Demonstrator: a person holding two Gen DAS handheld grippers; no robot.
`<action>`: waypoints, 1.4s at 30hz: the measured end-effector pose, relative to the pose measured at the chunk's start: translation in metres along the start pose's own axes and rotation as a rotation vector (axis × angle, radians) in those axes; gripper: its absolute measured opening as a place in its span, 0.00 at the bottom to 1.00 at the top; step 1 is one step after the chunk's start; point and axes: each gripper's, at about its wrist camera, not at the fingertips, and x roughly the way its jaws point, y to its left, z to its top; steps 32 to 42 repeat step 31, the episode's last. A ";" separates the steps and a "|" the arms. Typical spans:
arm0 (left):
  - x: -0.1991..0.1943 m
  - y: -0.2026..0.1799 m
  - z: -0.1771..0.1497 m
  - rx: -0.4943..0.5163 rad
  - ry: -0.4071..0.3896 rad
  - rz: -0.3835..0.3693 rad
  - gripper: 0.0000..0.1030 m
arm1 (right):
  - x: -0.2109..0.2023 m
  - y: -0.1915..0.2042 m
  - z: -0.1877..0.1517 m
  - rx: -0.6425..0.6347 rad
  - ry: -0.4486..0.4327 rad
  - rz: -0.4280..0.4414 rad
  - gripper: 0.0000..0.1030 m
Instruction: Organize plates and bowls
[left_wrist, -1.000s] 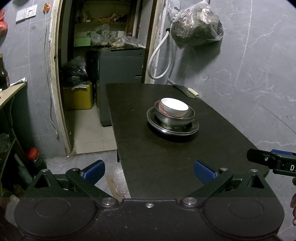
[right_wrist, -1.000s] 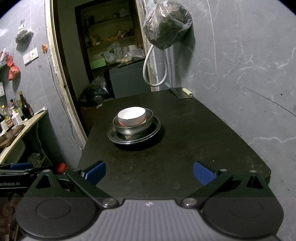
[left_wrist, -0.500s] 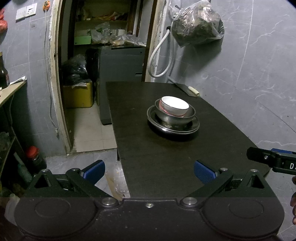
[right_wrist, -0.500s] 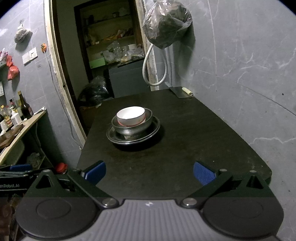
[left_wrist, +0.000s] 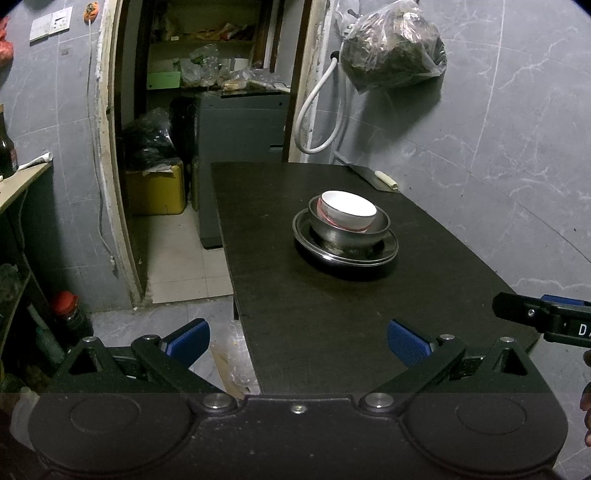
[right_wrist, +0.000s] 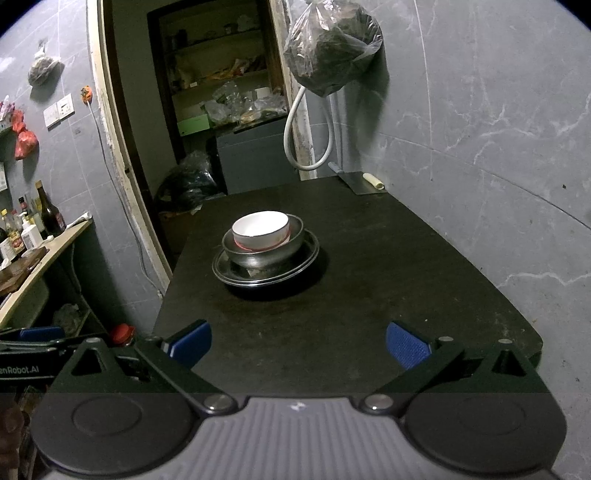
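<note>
Now | both my grippers gape empty: left gripper (left_wrist: 297, 341), right gripper (right_wrist: 298, 342) | bowl stack (right_wrist: 264, 243) dead ahead of right, nearer it; well apart

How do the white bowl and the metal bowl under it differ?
The white bowl is glossy white with a reddish band low on its outside; the metal bowl is dull grey steel. The white bowl is narrower and nests inside the metal bowl, off-centre towards its left rim. The metal bowl sits directly on the metal plate; the white bowl does not. Both stand upright, ungripped.
</note>
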 end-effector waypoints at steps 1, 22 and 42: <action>0.000 0.000 0.000 -0.001 0.002 0.000 0.99 | 0.000 0.000 0.000 0.000 0.002 0.001 1.00; 0.004 0.000 0.000 0.001 0.007 -0.003 0.99 | 0.004 -0.001 0.002 -0.006 0.008 0.002 1.00; 0.009 -0.004 0.002 0.008 0.014 -0.006 0.99 | 0.008 -0.007 0.003 0.001 0.014 -0.001 1.00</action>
